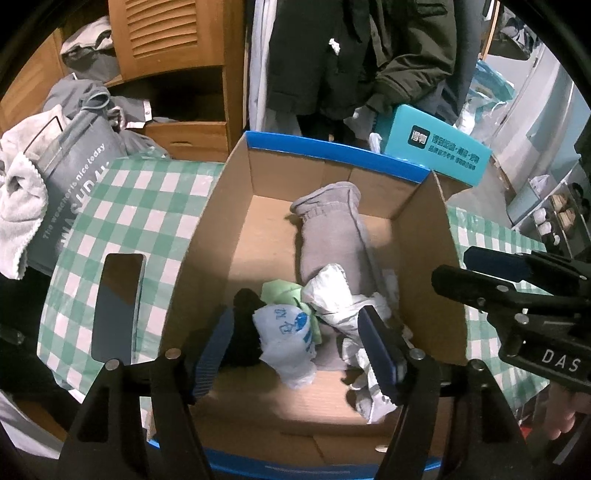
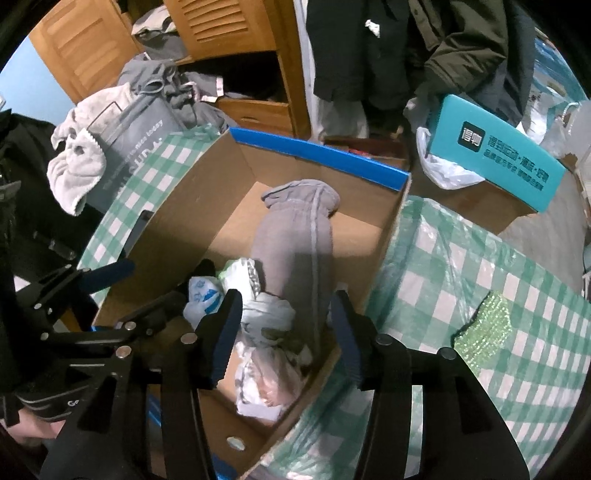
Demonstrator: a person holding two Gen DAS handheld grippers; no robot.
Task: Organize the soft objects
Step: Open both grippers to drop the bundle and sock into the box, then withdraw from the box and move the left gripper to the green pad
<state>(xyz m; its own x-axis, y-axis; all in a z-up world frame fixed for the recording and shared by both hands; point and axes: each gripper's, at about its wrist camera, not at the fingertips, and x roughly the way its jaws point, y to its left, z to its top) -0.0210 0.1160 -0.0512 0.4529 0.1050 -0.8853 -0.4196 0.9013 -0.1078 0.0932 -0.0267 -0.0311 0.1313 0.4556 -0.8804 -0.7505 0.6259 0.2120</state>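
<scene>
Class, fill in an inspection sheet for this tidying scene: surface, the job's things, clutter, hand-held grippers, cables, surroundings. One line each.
Surface: green-and-white checked cloth under the cardboard box.
Job's things: grey garment, white plastic bags, a printed bag, a pale green item and a black item lie inside the box.
Clutter: dark phone left of the box; sparkly green cloth right of it.
Hand-held grippers: left hand-held gripper and right hand-held gripper are open above the box, holding nothing.
Cables: nothing seen.
Surroundings: wooden cabinet, hanging dark coat, teal box, grey bag with towel.
</scene>
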